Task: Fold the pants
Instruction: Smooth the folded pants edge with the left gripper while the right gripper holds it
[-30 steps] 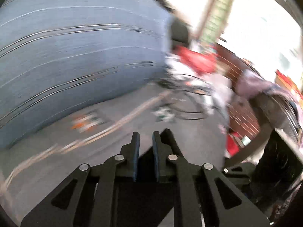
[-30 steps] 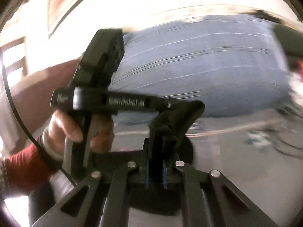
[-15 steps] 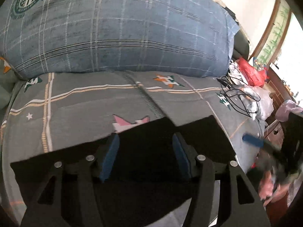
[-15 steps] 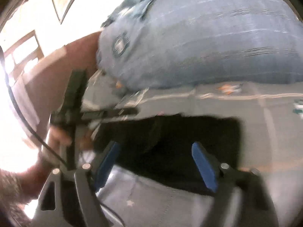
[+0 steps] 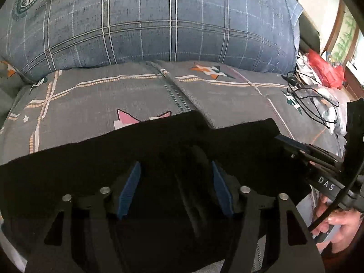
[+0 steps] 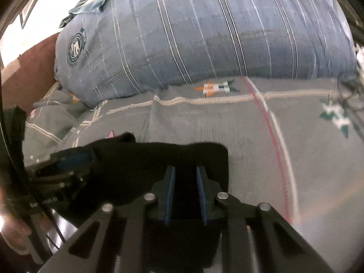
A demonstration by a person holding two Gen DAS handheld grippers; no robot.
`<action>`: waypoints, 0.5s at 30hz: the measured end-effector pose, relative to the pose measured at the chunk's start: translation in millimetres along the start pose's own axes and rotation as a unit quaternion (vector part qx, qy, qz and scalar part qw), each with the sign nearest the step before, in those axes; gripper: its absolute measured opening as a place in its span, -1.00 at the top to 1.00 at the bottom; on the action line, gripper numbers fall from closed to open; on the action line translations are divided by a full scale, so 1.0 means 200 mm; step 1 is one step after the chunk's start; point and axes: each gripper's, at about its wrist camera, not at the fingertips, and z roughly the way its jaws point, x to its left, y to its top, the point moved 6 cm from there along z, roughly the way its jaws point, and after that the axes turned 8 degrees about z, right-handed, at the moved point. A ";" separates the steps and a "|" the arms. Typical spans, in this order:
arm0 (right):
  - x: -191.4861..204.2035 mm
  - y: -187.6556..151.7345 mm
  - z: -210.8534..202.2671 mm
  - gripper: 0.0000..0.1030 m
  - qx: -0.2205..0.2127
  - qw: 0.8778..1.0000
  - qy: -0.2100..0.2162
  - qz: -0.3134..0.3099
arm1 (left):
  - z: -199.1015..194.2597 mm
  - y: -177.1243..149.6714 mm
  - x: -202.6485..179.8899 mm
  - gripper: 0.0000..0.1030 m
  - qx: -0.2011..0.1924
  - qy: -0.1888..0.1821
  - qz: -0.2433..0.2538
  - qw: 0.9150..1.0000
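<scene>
Left gripper [image 5: 175,182] opening wide over the black pants [image 5: 79,166]. Only its view shows a hand [image 5: 336,225]. Right gripper [image 6: 185,182] narrowing over the pants; grip unclear.

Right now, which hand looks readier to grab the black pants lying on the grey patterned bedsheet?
Right, probably. The right gripper is closing with the black pants between its pads; the left gripper is opening over them.

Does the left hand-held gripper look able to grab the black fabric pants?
Probably yes: the left hand-held gripper sits over the black fabric pants, jaws opening, nothing in between.
</scene>
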 end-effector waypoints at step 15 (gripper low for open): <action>0.12 -0.20 -0.21 0.22 0.009 0.999 -0.001 -0.037 | -0.08 -0.05 0.05 -0.31 -0.011 0.000 -0.025 1.000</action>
